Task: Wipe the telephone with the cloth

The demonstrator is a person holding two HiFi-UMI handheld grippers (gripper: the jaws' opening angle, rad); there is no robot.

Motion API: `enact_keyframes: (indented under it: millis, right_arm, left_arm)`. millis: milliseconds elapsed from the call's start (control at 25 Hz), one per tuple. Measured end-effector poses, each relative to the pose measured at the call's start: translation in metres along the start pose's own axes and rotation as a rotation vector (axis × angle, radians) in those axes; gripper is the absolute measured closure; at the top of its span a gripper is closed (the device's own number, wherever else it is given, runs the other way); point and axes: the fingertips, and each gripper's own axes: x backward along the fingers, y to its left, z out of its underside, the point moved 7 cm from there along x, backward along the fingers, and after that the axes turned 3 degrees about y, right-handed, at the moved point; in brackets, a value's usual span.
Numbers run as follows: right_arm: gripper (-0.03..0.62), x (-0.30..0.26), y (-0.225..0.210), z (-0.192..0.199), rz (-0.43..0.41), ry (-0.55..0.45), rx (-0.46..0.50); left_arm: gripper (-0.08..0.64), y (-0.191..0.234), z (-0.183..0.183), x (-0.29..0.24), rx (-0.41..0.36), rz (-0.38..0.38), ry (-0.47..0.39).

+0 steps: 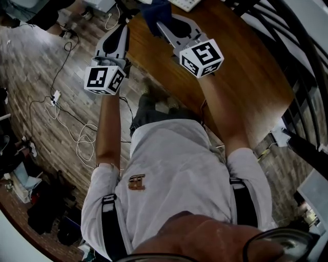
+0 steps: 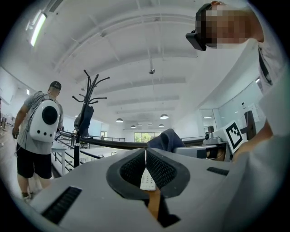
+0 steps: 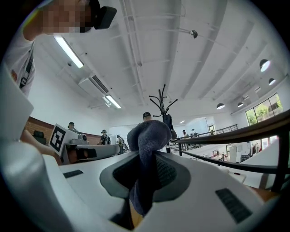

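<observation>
My right gripper [image 1: 162,23] reaches over the wooden table [image 1: 246,77] and is shut on a dark blue cloth [image 1: 152,11]. In the right gripper view the cloth [image 3: 152,140] bulges out from between the closed jaws of that gripper [image 3: 152,159]. The white telephone [image 1: 187,4] lies at the top edge of the head view, just beyond the cloth. My left gripper [image 1: 123,26] hangs beside the table's left edge, over the floor, with its jaws shut and empty. In the left gripper view a white keypad piece of the telephone [image 2: 147,179] shows below the closed jaws of the left gripper [image 2: 145,154].
Cables and a power strip [image 1: 55,96] lie on the wooden floor at left. A black railing [image 1: 302,77] runs along the right side. A coat stand [image 2: 86,104] and a person with a backpack [image 2: 43,131] are off to the left.
</observation>
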Motion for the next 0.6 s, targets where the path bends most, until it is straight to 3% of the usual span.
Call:
enact_keyframes:
  millis: [400,600]
  right_arm:
    - [0.514,-0.118,-0.032,0.006,0.146,0.016,0.016]
    - [0.514,-0.145,-0.043,0.006,0.244,0.021,0.020]
  left_arm:
    - [0.540,0.129,0.011,-0.070,0.002,0.150,0.001]
    - [0.540,0.161,0.013,-0.102,-0.005,0.255,0.011]
